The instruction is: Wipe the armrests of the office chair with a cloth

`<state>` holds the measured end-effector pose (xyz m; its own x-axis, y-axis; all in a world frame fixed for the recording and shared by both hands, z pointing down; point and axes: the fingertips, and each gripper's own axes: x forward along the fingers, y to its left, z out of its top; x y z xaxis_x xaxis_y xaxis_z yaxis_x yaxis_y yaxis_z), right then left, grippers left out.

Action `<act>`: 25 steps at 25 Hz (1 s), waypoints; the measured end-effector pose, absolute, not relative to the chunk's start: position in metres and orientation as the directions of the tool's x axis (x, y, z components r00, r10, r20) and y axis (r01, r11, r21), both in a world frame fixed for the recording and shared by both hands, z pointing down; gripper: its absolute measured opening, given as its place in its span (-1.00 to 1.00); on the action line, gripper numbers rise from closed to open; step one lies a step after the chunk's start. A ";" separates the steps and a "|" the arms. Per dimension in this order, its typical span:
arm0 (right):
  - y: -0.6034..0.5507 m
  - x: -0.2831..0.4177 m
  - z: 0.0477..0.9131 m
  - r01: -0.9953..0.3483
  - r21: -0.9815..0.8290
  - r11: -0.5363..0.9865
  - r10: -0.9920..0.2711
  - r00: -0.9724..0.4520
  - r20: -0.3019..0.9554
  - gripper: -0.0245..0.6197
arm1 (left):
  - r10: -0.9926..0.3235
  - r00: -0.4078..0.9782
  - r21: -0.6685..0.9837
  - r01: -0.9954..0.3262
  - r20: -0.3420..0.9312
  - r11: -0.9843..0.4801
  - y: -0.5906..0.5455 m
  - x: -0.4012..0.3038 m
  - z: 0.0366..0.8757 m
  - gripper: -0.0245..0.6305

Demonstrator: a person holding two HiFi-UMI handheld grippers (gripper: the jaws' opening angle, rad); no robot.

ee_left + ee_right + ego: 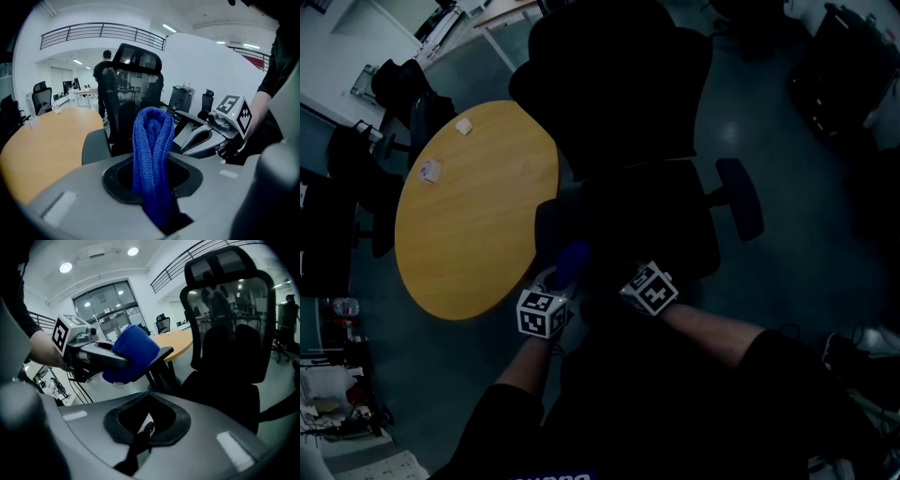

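Grips a blue cloth [152,140] in the left gripper [158,208], jaws pinched shut on its lower part, the folded loop standing upright above them. Holds that cloth at the near end of the armrest [165,351] on the table side; seems to touch the dark pad in the right gripper view, blue bulging over its tip, though contact cannot be confirmed from the dim head view. Holds the right gripper [145,430] just beside the left, jaws drawn together with nothing between them. Faces the chair [628,122] head-on, seat nearest, mesh backrest and headrest rising beyond. Has the other armrest [741,197] off to the right, well apart from both grippers. Has a round wooden table [478,234] just left of the chair, near the first armrest, with two small pale items [431,171] on its far part, too small to identify. Wears a dark top, forearms [712,333] bare down to the marker cubes. Beyond the chair in the left gripper view, a person [105,79] in dark clothes, standing, back turned; behind, more chairs [42,98], desks and a railing [103,33] along an upper level under strip lights.
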<state>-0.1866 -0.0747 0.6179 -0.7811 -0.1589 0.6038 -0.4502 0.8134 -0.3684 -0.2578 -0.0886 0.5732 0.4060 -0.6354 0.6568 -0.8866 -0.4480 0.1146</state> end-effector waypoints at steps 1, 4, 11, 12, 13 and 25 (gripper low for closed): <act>-0.078 -0.173 0.616 -0.471 -0.371 0.800 -0.181 -0.780 0.600 -0.91 | -0.649 0.397 0.118 -0.895 0.649 -0.430 -0.090 -0.255 0.571 -0.55; -0.087 -0.135 0.612 -0.531 -0.374 0.760 -0.247 -0.769 0.590 -0.91 | -0.667 0.396 0.120 -0.899 0.631 -0.421 -0.093 -0.240 0.563 -0.55; -0.098 -0.080 0.585 -0.632 -0.402 0.662 -0.395 -0.750 0.530 -0.91 | -0.654 0.460 0.133 -0.864 0.601 -0.486 -0.123 -0.207 0.552 -0.55; -0.099 -0.075 0.583 -0.646 -0.399 0.651 -0.410 -0.742 0.531 -0.91 | -0.649 0.477 0.140 -0.855 0.593 -0.500 -0.129 -0.201 0.553 -0.55; -0.100 -0.071 0.584 -0.658 -0.392 0.643 -0.421 -0.731 0.536 -0.91 | -0.643 0.495 0.147 -0.844 0.585 -0.516 -0.136 -0.196 0.554 -0.55; -0.132 -0.013 0.563 -0.822 -0.305 0.480 -0.575 -0.558 0.599 -0.91 | -0.536 0.662 0.198 -0.707 0.524 -0.679 -0.211 -0.140 0.550 -0.55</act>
<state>-0.0125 -0.1316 0.5634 -0.5579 -0.5746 0.5988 -0.8223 0.4803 -0.3052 -0.1399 -0.2109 0.5497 0.6620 -0.5359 0.5240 -0.7066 -0.6794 0.1978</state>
